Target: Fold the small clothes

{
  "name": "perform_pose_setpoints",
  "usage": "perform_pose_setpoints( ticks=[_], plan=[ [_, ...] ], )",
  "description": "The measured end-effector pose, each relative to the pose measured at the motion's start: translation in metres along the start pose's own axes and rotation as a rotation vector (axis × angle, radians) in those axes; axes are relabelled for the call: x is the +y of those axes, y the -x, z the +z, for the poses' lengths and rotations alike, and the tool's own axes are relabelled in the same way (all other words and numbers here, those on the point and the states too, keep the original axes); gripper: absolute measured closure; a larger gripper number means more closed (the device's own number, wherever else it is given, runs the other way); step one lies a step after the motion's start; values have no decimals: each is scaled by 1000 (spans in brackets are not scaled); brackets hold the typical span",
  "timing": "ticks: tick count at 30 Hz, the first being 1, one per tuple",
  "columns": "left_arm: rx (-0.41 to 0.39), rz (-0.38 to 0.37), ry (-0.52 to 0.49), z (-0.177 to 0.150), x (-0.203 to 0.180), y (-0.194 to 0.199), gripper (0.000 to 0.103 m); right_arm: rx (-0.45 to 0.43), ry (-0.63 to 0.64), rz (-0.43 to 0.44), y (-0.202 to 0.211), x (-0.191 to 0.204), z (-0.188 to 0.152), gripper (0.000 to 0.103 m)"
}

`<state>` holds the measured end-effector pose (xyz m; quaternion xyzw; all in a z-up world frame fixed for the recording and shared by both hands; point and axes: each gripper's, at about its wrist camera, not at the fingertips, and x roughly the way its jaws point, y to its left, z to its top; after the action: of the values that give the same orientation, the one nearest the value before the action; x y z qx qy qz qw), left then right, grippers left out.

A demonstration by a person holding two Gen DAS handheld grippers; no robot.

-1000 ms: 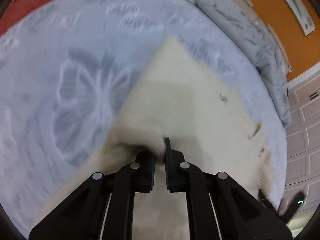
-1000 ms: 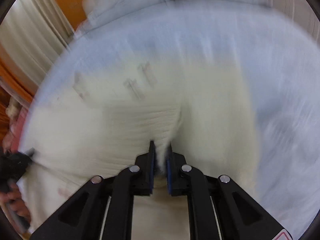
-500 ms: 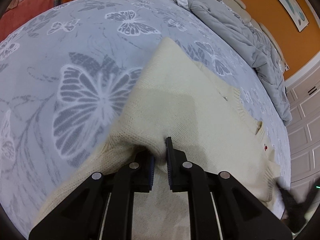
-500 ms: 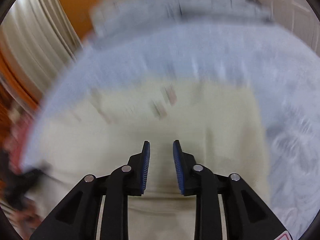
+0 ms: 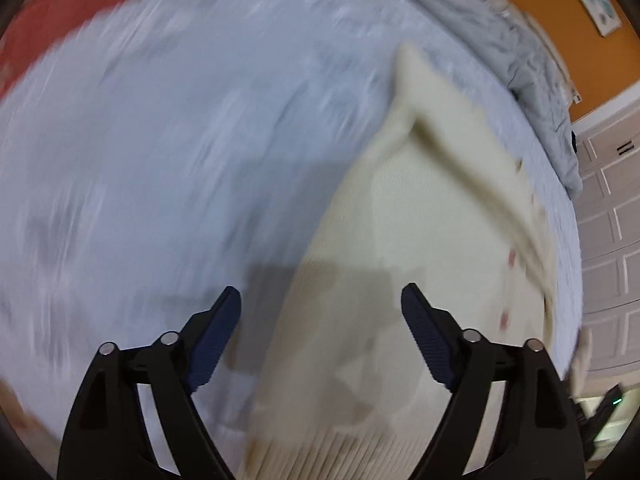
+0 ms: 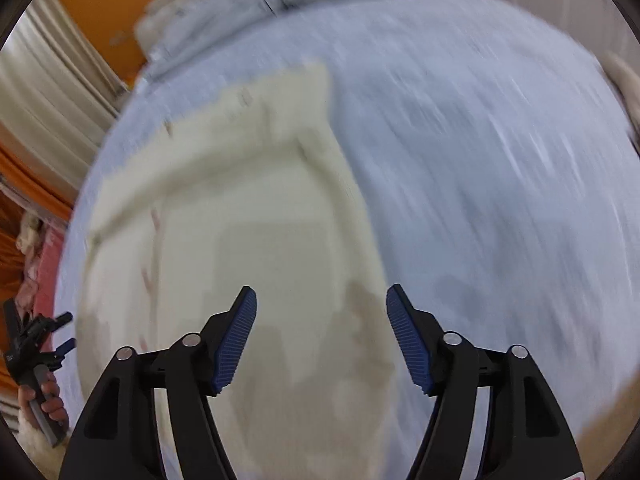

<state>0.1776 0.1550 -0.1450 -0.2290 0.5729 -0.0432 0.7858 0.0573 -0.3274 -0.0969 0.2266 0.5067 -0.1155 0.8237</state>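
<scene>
Orange walls [image 5: 532,20] ring the room, and a bed under a pale blue bedspread [image 5: 180,140] fills both of my views; motion blur smears most of its pattern.

My left tool [image 5: 321,340] hangs over the bed with its jaws spread wide and nothing between them. Its left finger sits over bare bedspread, its right finger over the cream knitted sweater [image 5: 400,280], so the sweater's left edge runs up between the two. The ribbed hem of the sweater lies nearest that tool. Farther from the tool, a flap of the sweater is folded over and angles across the garment's far end, with small reddish marks along its right edge.

My right tool [image 6: 321,340] is likewise released, jaws wide apart, gripping nothing. Its left finger is over the sweater [image 6: 260,260] and its right finger over the bedspread [image 6: 480,160], with the sweater's right edge passing between them. From here the folded flap crosses the far part of the sweater, toward the head of the bed.

Beyond the sweater, a rumpled grey quilt [image 5: 500,32] lies along the far edge of the bed. White panelled doors [image 5: 608,220] stand to the right of the sweater in the left view. In the right view, pale curtains [image 6: 48,100] hang to the sweater's left, and my left hand [image 6: 44,396] grips its black handle near the frame's lower left edge.
</scene>
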Motion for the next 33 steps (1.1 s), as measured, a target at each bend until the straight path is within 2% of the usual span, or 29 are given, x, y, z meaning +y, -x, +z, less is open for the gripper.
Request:
perform_pose_setpoints(
  ticks=[2, 4, 5, 8, 10, 12, 13, 14, 15, 16, 17, 18, 20, 21, 23, 27, 30, 33],
  plan=[
    [36, -24, 46, -34, 21, 2, 22, 84, -31, 7, 4, -17, -41, 34],
    [-38, -56, 55, -59, 27, 14, 18, 149, -61, 42, 2, -20, -72, 34],
    [-42, -68, 68, -71, 25, 17, 10, 174, -86, 56, -1, -19, -81, 32],
    [7, -156, 99, -87, 18, 8, 8, 194, -147, 121, -8, -16, -96, 21],
    [-21, -122, 66, -94, 11, 6, 8, 163, -135, 97, -12, -10, -99, 15],
    [-14, -78, 23, -93, 1, 4, 10, 128, -118, 118, -14, -6, -97, 15],
    [-8, -60, 9, -93, -3, 3, 23, 114, -113, 125, -17, -5, -97, 16],
    [-1, -56, 8, -94, -5, 3, 43, 104, -105, 126, -19, -2, -99, 23],
    [12, -49, 15, -94, -6, 3, 48, 91, -97, 121, -20, 2, -96, 30],
    [12, -32, 28, -93, -5, 4, 63, 77, -86, 111, -20, 5, -95, 51],
    [18, -36, 51, -92, -2, 5, 87, 69, -89, 111, -20, 4, -94, 88],
    [37, -54, 88, -91, 3, 5, 92, 70, -102, 123, -21, 3, -92, 93],
    [39, -97, 162, -88, 13, 12, 93, 51, -178, 200, -14, -5, -90, 95],
    [18, -113, 166, -87, 13, 22, 93, 20, -200, 240, -1, -8, -89, 95],
    [-30, -118, 110, -87, 2, 44, 94, -17, -217, 299, 18, -3, -84, 96],
    [-72, -171, 53, -94, -11, 83, 94, -65, -220, 416, 63, 1, -78, 96],
    [-74, -191, 39, -109, -9, 109, 94, -65, -187, 436, 85, 1, -82, 96],
    [-45, -188, 17, -137, 0, 125, 95, -31, -123, 416, 103, -4, -101, 96]
  ],
)
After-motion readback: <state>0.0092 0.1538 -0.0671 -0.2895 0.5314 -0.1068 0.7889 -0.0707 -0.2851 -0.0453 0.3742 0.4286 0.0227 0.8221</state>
